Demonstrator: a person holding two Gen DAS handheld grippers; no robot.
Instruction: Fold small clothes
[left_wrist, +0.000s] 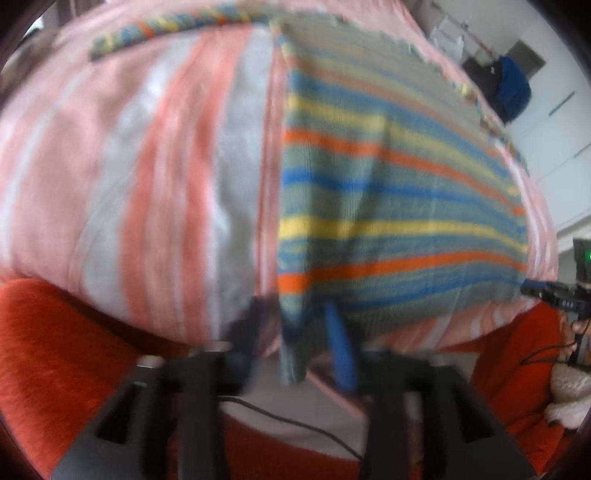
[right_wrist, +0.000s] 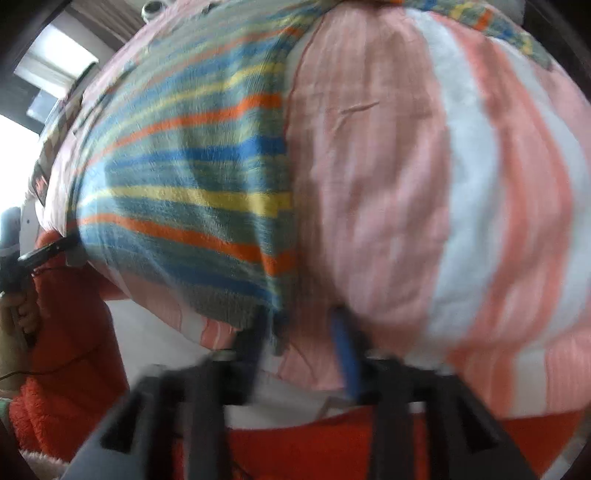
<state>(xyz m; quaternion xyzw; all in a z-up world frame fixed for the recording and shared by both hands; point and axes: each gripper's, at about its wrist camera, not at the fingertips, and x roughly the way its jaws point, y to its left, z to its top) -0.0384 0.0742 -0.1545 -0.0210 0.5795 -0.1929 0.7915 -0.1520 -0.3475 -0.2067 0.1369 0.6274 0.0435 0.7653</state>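
A small garment fills both views: a pink, white and coral striped body (left_wrist: 155, 177) with a multicoloured panel of blue, yellow, orange and grey-green stripes (left_wrist: 388, 206). It hangs lifted in the air. My left gripper (left_wrist: 295, 332) is shut on a lower corner of the striped panel. My right gripper (right_wrist: 303, 332) is shut on the garment's lower edge, where the striped panel (right_wrist: 192, 177) meets the pink body (right_wrist: 388, 184). The other gripper shows at the right edge of the left view (left_wrist: 557, 291) and at the left edge of the right view (right_wrist: 40, 254).
The person's orange fleece top (left_wrist: 51, 350) lies below and behind the garment, also in the right view (right_wrist: 70, 314). A thin black cable (left_wrist: 295, 424) runs across it. A blue bag (left_wrist: 513, 88) hangs on the far wall. A bright window (right_wrist: 55, 62) is at upper left.
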